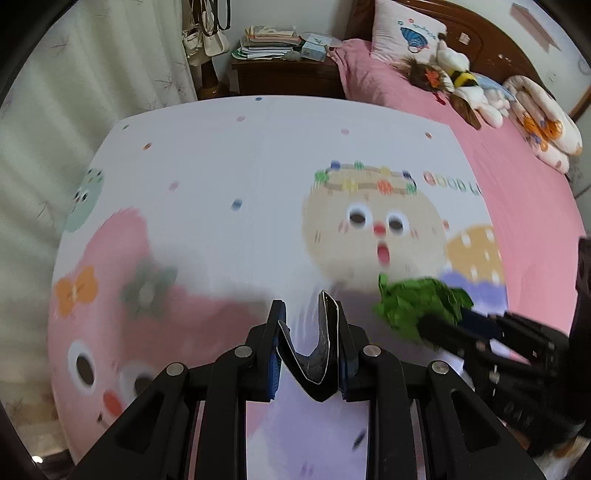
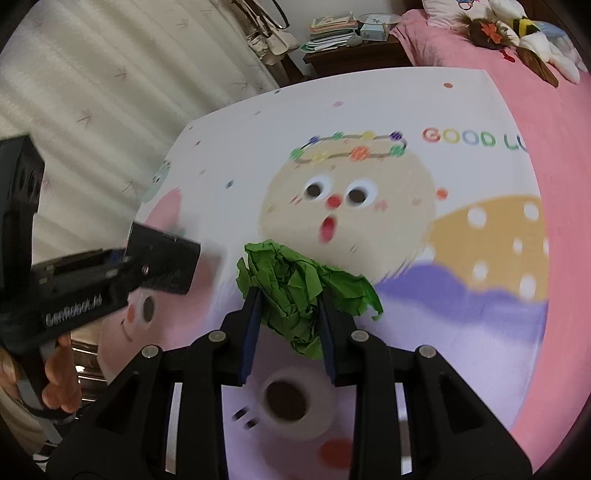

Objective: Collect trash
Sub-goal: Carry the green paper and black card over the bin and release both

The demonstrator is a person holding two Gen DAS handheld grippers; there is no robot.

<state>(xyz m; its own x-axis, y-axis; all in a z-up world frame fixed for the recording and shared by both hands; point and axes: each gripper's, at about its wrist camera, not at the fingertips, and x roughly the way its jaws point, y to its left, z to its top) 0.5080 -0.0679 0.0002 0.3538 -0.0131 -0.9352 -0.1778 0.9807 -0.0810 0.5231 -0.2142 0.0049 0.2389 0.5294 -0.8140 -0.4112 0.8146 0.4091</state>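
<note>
1. Over the cartoon-printed mat (image 2: 480,350) spread on the pink bed (image 1: 517,192), the right gripper (image 2: 289,306) has its two fingers closed part-way around a crumpled green paper ball (image 2: 295,288). Both blue pads press into the wad's sides, and the paper bulges out above and to the right of the fingers.
2. In the left wrist view the same green paper ball (image 1: 417,302) shows at the right edge, pinched at the tip of the right gripper (image 1: 439,325), which reaches in from the right, just above the mat.
3. The left gripper (image 1: 308,332) is narrowed on a folded piece of dark card (image 1: 325,354) — a bent strip with pale edges, held in a V between the blue pads. One limb lies against the right finger; the other slants across to the left one.
4. In the right wrist view the left gripper (image 2: 162,258) shows at the left, blurred; the person's hand (image 2: 59,384) is wrapped round its handle below.
5. Whether either piece of trash touches the mat cannot be told — the surface under both is smeared by blur.
6. Behind the mat stands a wooden nightstand (image 1: 288,74) stacked with books and papers (image 1: 269,42). Plush toys (image 1: 465,85) lie by the pillow (image 1: 406,33) at the head of the bed.
</note>
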